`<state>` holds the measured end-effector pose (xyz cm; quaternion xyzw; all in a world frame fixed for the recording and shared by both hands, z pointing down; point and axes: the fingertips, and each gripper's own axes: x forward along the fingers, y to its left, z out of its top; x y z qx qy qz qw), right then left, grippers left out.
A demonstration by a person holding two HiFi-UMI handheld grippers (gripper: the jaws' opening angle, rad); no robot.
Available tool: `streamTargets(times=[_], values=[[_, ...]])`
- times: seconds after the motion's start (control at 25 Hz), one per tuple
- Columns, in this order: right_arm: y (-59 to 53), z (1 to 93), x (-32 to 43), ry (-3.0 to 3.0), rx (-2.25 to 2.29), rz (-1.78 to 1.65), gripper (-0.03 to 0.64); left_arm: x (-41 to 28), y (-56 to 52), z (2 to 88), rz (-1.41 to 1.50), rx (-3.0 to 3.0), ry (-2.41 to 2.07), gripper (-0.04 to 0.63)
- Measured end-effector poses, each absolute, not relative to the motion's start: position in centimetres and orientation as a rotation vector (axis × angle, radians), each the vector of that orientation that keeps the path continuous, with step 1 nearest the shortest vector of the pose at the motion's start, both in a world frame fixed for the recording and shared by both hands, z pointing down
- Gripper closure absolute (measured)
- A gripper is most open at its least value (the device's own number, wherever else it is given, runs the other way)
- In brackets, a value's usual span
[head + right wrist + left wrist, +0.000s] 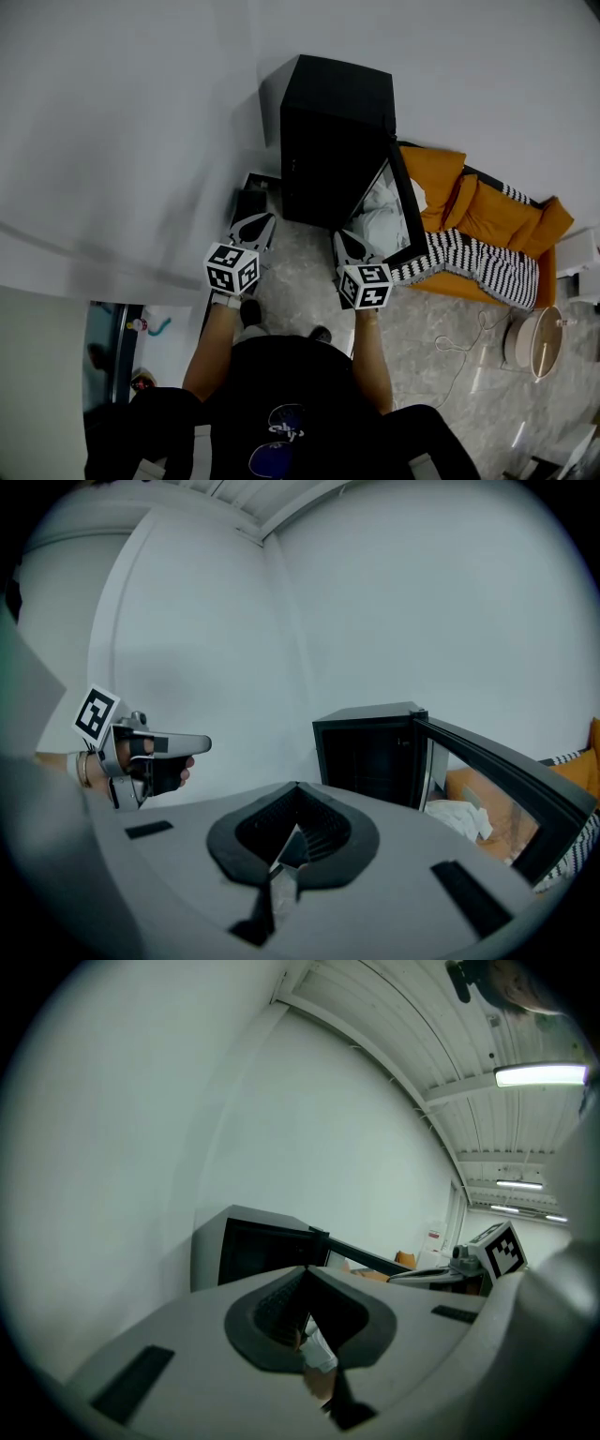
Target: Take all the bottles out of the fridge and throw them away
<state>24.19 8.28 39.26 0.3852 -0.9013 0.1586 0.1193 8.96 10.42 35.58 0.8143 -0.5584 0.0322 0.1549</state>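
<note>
A black mini fridge [336, 141] stands against the white wall, its door [405, 202] swung open to the right. No bottle shows in any view; the fridge's inside [370, 757] is dark. My left gripper [256, 228] and right gripper [346, 244] are held side by side in front of the fridge, short of it, both shut with nothing between the jaws. The left gripper view shows the fridge [251, 1246] ahead and the right gripper [441, 1277] beside it. In the right gripper view the left gripper [178, 745] sits at the left, a hand around it.
An orange sofa [483, 211] with a black-and-white striped blanket [478, 262] stands right of the fridge, behind the open door. White crumpled cloth [380, 220] lies by the door. A round white device [536, 342] and a cable [459, 349] are on the floor at right.
</note>
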Motion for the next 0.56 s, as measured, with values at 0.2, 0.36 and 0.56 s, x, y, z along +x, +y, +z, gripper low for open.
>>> streamTargets(times=[0.2, 0.36, 0.56], values=[[8.50, 39.59, 24.11, -2.628, 1.127, 0.473, 0.611, 8.66, 10.63, 35.79, 0.093, 2.328, -1.602, 0.589], [8.72, 39.78, 23.84, -2.625, 1.123, 0.477, 0.611, 8.29, 10.78, 35.77, 0.090, 2.324, -1.607, 0.589], [8.42, 39.86, 23.86, -2.627, 1.123, 0.474, 0.611, 8.31, 10.55, 35.86, 0.088, 2.322, -1.608, 0.589]])
